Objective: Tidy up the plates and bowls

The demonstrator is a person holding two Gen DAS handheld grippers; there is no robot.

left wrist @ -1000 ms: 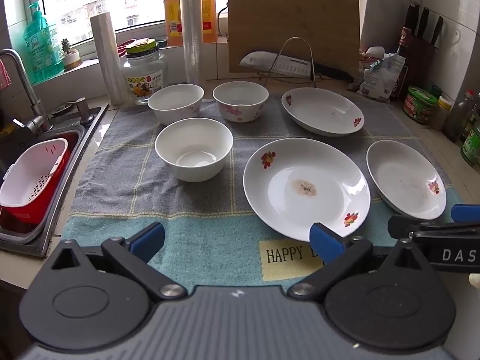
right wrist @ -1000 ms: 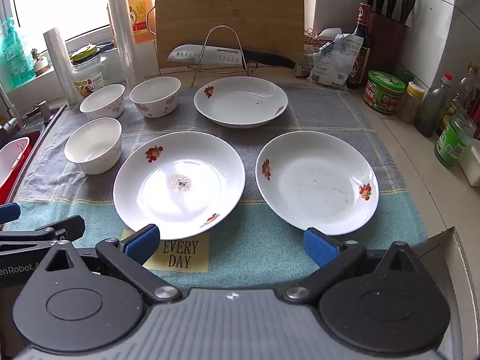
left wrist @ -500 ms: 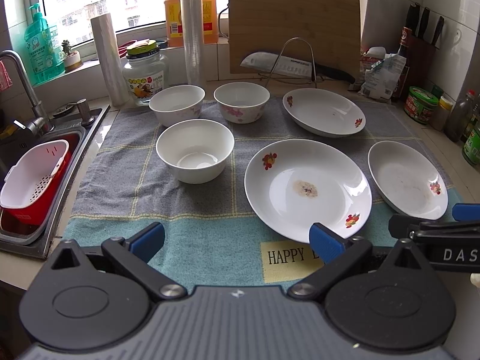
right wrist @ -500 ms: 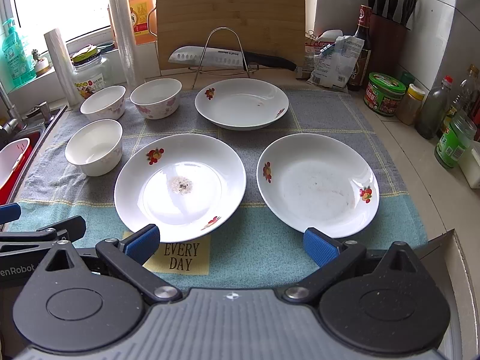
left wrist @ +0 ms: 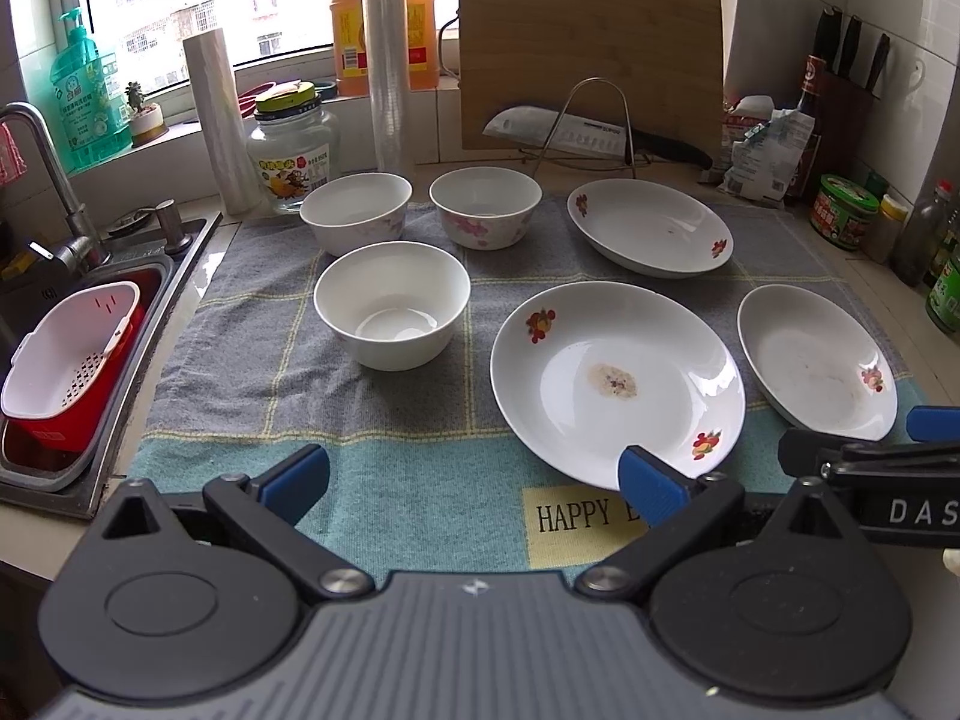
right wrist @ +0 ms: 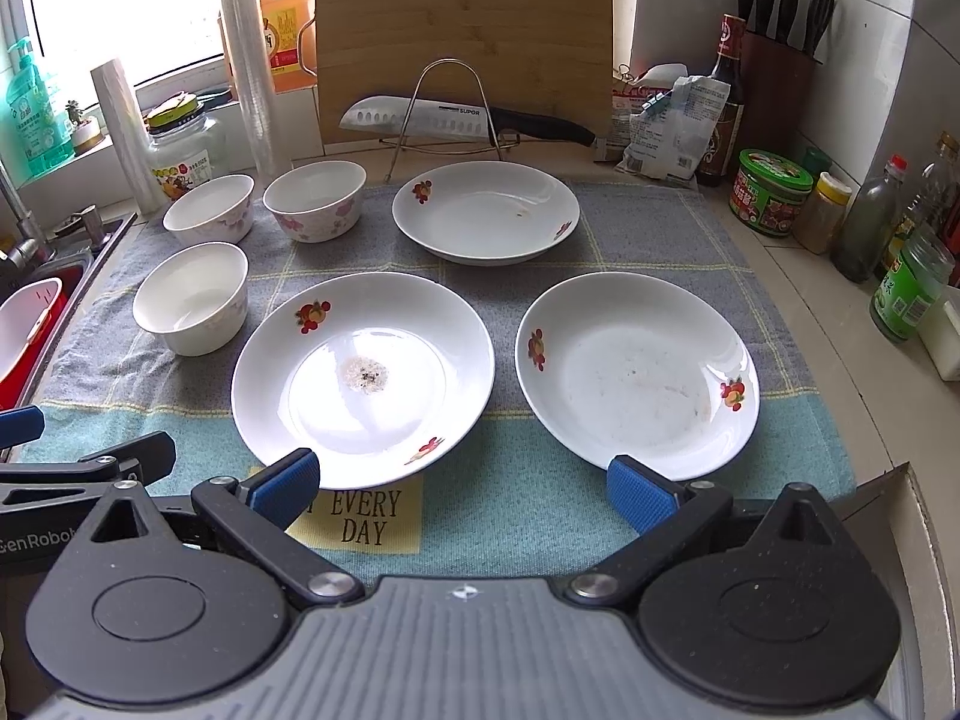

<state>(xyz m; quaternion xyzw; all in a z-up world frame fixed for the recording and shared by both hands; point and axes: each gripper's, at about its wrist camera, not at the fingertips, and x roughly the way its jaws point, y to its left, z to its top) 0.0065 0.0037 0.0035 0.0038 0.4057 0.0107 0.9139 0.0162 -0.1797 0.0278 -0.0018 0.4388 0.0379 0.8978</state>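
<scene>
Three white flowered plates lie on a grey and teal towel (left wrist: 240, 384): a large one (left wrist: 618, 384) in front, one at the right (right wrist: 636, 372), one at the back (right wrist: 486, 210). Three white bowls stand at the left: a plain one (left wrist: 393, 303) in front, two behind (left wrist: 357, 213) (left wrist: 486, 207). My left gripper (left wrist: 474, 480) is open and empty above the towel's front edge, near the large plate's rim. My right gripper (right wrist: 465, 486) is open and empty, between the large plate (right wrist: 363, 372) and the right plate.
A sink (left wrist: 78, 480) with a red and white colander basket (left wrist: 66, 360) lies at the left. A cutting board (right wrist: 462, 42), a knife on a wire rack (right wrist: 456, 117), jars and bottles (right wrist: 771, 192) line the back and right. A glass jar (left wrist: 291, 150) stands behind the bowls.
Both grippers have drifted very slightly; the dishes sit a little lower in the views. Nothing was taken hold of or moved.
</scene>
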